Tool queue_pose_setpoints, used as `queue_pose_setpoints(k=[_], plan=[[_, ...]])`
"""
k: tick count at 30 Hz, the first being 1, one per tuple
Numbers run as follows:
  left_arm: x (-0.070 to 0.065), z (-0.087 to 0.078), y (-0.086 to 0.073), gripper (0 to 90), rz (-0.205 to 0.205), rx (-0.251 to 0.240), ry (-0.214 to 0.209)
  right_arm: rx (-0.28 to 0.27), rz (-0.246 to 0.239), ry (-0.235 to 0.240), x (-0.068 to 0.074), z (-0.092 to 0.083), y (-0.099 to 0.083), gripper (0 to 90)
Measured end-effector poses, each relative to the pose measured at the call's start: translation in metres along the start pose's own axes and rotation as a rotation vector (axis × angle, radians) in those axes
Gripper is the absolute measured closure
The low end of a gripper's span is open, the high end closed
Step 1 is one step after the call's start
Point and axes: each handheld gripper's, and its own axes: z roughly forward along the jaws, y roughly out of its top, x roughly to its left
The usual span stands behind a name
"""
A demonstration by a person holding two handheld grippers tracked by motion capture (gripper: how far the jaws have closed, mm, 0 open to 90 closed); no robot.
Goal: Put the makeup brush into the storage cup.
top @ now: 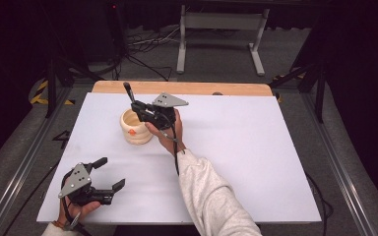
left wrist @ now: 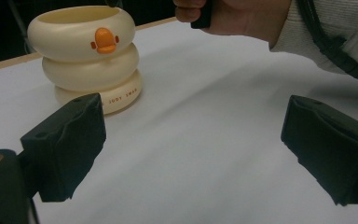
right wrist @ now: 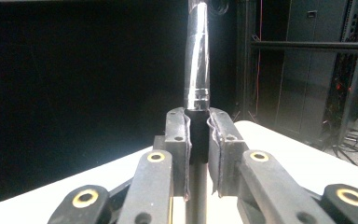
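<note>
At about 7 o'clock on the desk (top: 256,162), the left hand-held gripper (top: 109,173) rests low near the front edge with its jaws wide apart and nothing between them. In my judgement it waits there, out of the way, and it points toward the cup so it can steady it if needed.

Further right, at about 11 o'clock from the desk centre, stands the cream cup (top: 136,128), which looks like three stacked rings with a small orange duck beak (left wrist: 104,40) on the side. It stands upright with its mouth open to the top.

Just beside it, at its 2 o'clock, the right hand-held gripper (top: 132,104) is closed on a thin stick-like tool (right wrist: 196,70) with a black lower part and a shiny metal part. The tool is upright over the cup rim, probably so it can go straight down into the cup or come out of it; I cannot tell which.

Count: two hand-held grippers, one cup, one tool, one desk.
</note>
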Motion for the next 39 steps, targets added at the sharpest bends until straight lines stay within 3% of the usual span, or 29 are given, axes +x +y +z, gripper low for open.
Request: queue_pose_setpoints(k=[10, 19, 34, 39], plan=[[0.000, -0.001, 0.000, 7.5, -0.004, 0.002, -0.001, 0.012, 0.028, -0.016, -0.007, 0.006, -0.012, 79.8], [0.002, -0.001, -0.001, 7.5, -0.007, 0.001, 0.000, 0.032, 0.048, -0.037, -0.005, 0.006, -0.023, 79.7], [0.001, -0.001, 0.000, 7.0, -0.004, 0.011, 0.016, 0.048, 0.052, -0.070, -0.004, -0.003, -0.033, 78.8], [0.002, -0.001, 0.000, 6.9, 0.001, 0.013, 0.015, 0.048, 0.029, -0.083, -0.004, -0.009, -0.029, 71.7]])
